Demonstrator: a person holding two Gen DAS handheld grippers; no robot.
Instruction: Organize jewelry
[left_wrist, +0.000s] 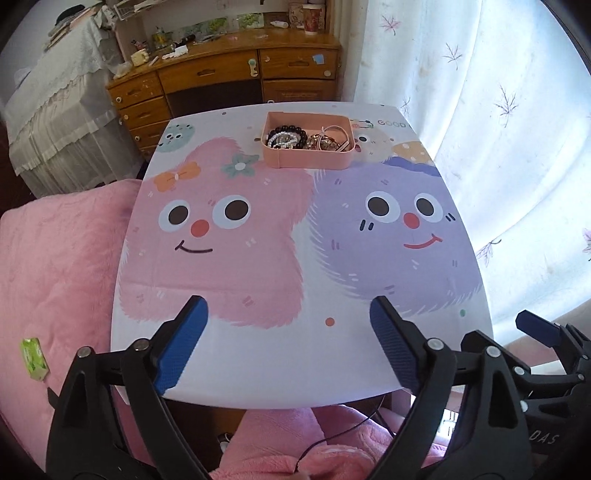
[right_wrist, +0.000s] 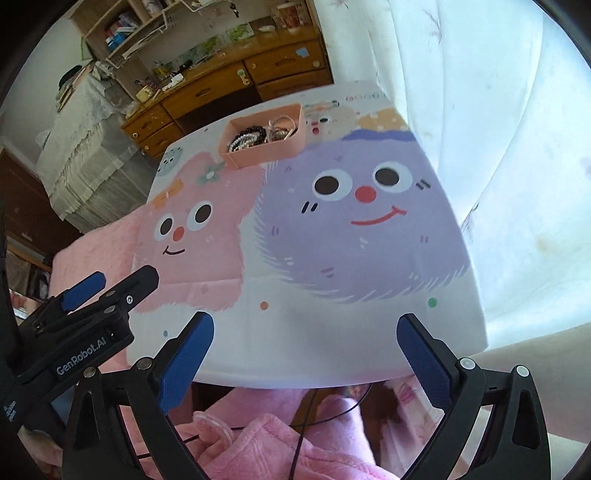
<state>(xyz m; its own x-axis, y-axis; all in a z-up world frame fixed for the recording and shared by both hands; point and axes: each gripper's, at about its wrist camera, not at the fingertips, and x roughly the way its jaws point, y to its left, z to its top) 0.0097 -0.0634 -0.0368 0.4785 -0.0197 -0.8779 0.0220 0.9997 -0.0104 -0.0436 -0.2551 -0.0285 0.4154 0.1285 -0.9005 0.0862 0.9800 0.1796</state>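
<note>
A pink open box (left_wrist: 308, 158) stands at the far edge of the cartoon-printed table (left_wrist: 277, 362). Inside it lie a black bead bracelet (left_wrist: 291, 130), a pearl bracelet (left_wrist: 282, 140) and gold-coloured pieces (left_wrist: 325, 142). My left gripper (left_wrist: 288, 306) hangs open over the near edge of the table, nothing between its blue pads. The right gripper (right_wrist: 306, 321) is open too and holds nothing, also over the near edge, with the box (right_wrist: 266, 153) far ahead. In the right wrist view the left gripper (right_wrist: 122, 284) shows at the left.
A pink blanket (left_wrist: 55, 258) lies left of the table and under both grippers, with a green packet (left_wrist: 34, 359) on it. A wooden desk (left_wrist: 221, 74) stands behind the table. A white curtain (left_wrist: 498, 147) hangs along the right. Thin black cables (right_wrist: 306, 424) run below.
</note>
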